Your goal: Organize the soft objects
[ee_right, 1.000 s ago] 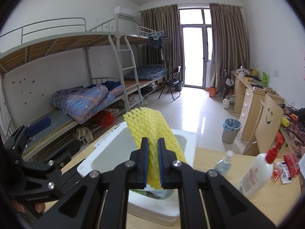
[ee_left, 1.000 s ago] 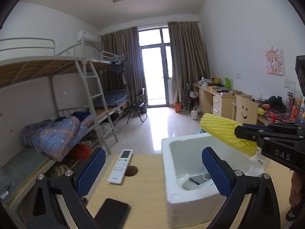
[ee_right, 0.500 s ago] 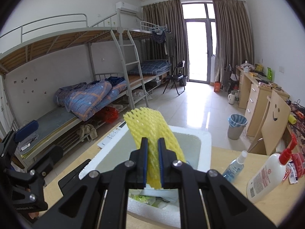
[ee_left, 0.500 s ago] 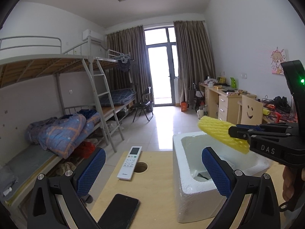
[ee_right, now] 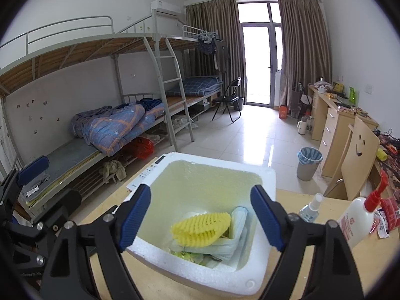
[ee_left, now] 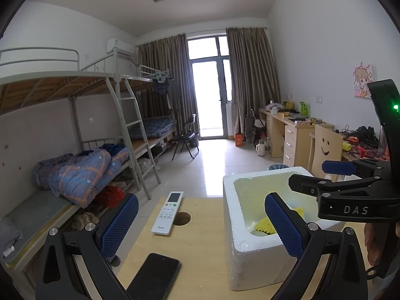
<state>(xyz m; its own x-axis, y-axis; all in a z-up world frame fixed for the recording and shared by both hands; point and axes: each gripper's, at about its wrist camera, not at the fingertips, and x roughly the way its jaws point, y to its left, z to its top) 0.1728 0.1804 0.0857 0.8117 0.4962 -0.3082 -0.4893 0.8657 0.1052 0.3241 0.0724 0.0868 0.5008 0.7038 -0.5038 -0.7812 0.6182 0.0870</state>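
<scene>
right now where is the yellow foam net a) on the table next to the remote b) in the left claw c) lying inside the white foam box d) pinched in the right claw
c: the yellow foam net lies on other soft items inside the white foam box, while the right claw, whose jaws have just been opening, stands wide above it with nothing between its pads.

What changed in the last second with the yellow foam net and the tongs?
The right tongs have just opened, letting go of the yellow foam net, which dropped into the white foam box. The left tongs stayed open and empty; remote and phone unmoved.
</scene>
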